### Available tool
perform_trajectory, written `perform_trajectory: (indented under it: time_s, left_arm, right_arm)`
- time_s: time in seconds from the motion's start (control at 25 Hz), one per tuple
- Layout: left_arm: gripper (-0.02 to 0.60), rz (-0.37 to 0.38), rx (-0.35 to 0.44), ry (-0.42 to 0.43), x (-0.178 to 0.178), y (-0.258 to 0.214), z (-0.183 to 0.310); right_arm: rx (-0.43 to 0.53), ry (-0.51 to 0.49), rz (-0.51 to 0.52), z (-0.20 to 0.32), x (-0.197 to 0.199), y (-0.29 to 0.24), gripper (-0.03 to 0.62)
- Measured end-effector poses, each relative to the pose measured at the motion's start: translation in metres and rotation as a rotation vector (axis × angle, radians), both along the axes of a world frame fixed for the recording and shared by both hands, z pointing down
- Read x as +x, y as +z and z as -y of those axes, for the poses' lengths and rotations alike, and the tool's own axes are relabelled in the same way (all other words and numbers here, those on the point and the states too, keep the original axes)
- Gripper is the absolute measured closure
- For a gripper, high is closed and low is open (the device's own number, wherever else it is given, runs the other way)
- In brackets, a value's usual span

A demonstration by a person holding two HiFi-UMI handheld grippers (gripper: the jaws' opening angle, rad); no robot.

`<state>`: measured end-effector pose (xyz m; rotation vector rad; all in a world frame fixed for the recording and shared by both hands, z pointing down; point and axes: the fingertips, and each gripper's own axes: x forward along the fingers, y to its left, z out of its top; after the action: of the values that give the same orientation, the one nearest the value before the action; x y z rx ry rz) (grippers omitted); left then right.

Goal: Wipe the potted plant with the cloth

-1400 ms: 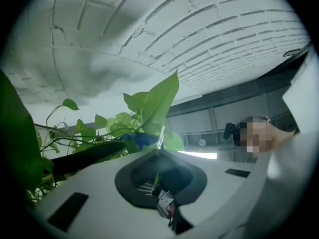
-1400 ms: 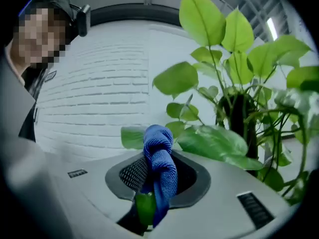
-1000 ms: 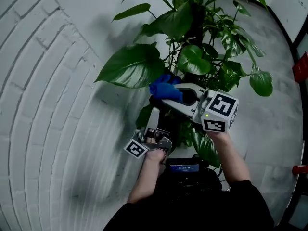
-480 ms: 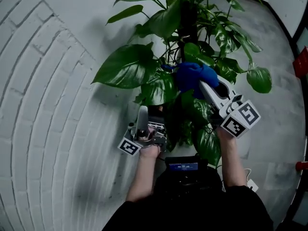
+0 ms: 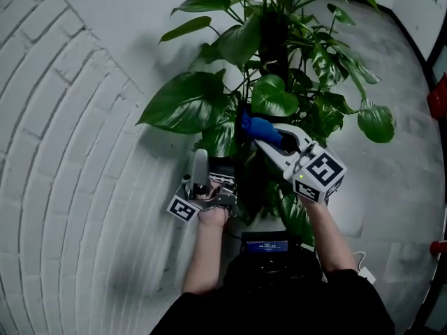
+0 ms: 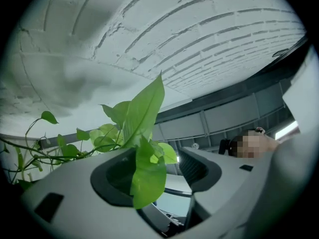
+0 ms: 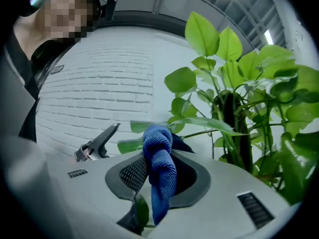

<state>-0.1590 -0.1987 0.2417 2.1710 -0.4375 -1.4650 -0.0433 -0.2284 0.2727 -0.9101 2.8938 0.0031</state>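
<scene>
Mid-wipe at the potted plant [image 5: 279, 61]: your right gripper [image 5: 265, 135] is clamped on the blue cloth [image 5: 260, 127], w/ a wad bunched ahead of the tips and a tail hanging down between the jaws. The wad sits in the plant's middle, just under a round leaf [image 5: 274, 96] and close beside the dark centre stem. Whether it's touching foliage can't be told from the head view. Your left gripper [image 5: 200, 158] stands at the plant's lower left edge as the head view shows it, tips pointing up toward the big leaf [image 5: 187, 102]. Its jaws have just been opening and now stand apart. One small leaf [image 6: 147, 178] hangs between them, but neither pad presses on it, so it's released, not held. Judged from that, one leaf is done and you're between leaves, w/ plenty of the plant's outer foliage yet to wipe. Next move prob. calls for the left gripper to steady a fresh leaf from below, lightly, w/o creasing it. Then draw the cloth along that leaf from stem end to tip, keeping the grip on the cloth firm so the loose tail doesn't snag on the plant's stalks.
</scene>
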Motion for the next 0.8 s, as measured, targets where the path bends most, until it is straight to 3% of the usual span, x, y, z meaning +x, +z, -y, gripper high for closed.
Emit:
perform_trajectory:
  time_s: [0.28,0.48,0.64,0.8]
  left_arm:
    - [0.316,0.061,0.066,0.006,0.006,-0.012,-0.009]
    - [0.314,0.089,0.073,0.011,0.004,-0.008,-0.011]
    - [0.316,0.083,0.057,0.000,-0.006,-0.002,-0.006]
    - [0.317,0.051,0.044,0.016,-0.011,0.003,-0.003]
  right_arm:
    - [0.019,-0.266,0.031,-0.036,-0.059,-0.004,0.479]
    - [0.032,-0.415,0.075,-0.070,-0.058,-0.005,0.480]
    - [0.067,-0.423,0.187,-0.080,-0.026,-0.034,0.480]
    - [0.128,-0.261,0.266,-0.064,0.017,-0.080,0.480]
